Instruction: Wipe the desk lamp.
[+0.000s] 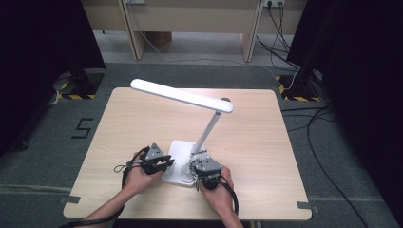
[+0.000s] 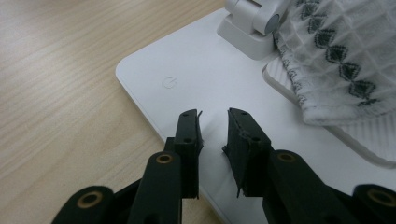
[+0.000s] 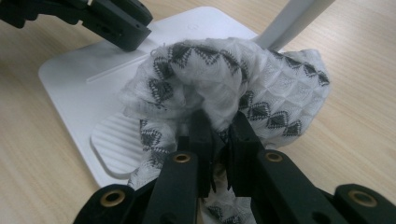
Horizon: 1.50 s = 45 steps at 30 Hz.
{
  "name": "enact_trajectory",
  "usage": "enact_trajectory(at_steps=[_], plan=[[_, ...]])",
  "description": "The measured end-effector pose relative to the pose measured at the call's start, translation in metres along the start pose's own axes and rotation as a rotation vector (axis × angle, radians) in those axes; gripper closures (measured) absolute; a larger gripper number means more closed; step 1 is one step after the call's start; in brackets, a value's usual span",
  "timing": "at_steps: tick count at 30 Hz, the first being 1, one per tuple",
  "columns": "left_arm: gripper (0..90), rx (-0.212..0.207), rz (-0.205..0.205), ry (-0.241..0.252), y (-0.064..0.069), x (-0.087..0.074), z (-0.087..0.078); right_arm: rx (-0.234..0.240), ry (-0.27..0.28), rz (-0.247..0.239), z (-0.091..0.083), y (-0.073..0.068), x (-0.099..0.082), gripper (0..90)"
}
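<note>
My right gripper point(image 3: 218, 123) sits nearest the lens in the right gripper view: its two black jaws are drawn close together and clamp a bunched fold of the cloth point(image 3: 233, 88) between them. The cloth is a white, waffle-textured fabric with rows of small dark diamond motifs; it is crumpled into a rounded wad that rests on the lamp base point(image 3: 79, 77), against the foot of the lamp stem point(image 3: 292, 18). The lamp base is a flat, smooth, white slab with rounded corners, matt in finish. A shallow recess with fine parallel ribs point(image 3: 116, 144) is moulded into it; the cloth overlaps the edge of this recess, and what lies under the cloth I cannot tell. In the left gripper view, my left gripper point(image 2: 214, 116) holds its jaws partly apart with a narrow gap and nothing between them; the tips hover just over the lamp base point(image 2: 187, 70), near a faint embossed power symbol point(image 2: 169, 83), and whether they touch the surface I cannot tell. The hinge block point(image 2: 254, 23) of the stem is white, with a grey round end cap. In the high view, the stem rises tilted to a long, slim, white lamp head point(image 1: 180, 95) with rounded ends. The table point(image 1: 266, 142) is a light wood-grain board with rounded corners.
</note>
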State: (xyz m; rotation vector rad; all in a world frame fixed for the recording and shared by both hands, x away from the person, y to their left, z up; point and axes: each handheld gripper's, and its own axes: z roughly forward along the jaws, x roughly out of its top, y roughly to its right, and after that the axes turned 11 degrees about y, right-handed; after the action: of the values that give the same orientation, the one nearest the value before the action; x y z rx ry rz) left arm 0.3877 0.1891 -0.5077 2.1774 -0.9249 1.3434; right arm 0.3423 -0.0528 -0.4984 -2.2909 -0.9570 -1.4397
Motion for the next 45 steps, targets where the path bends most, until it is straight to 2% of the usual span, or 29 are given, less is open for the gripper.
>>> enact_trajectory(at_steps=[16, 27, 33, 37, 45], plan=[[73.5, 0.0, 0.005, -0.005, 0.0, 0.0, 0.0, 0.069, -0.024, -0.043, -0.016, -0.018, 0.0, 83.2], [73.5, 0.001, 0.009, -0.007, 0.0, 0.001, 0.0, 0.111, -0.02, -0.039, -0.025, -0.031, 0.002, 83.2], [73.5, 0.0, 0.008, -0.007, 0.0, 0.001, 0.0, 0.13, -0.008, -0.035, -0.025, -0.034, 0.006, 83.0], [73.5, -0.001, 0.008, -0.009, 0.0, 0.001, 0.0, 0.128, 0.019, -0.031, -0.026, -0.032, 0.014, 83.0], [72.7, 0.003, 0.007, -0.006, 0.0, 0.001, 0.0, 0.078, 0.065, -0.045, -0.02, -0.023, 0.034, 82.7]])
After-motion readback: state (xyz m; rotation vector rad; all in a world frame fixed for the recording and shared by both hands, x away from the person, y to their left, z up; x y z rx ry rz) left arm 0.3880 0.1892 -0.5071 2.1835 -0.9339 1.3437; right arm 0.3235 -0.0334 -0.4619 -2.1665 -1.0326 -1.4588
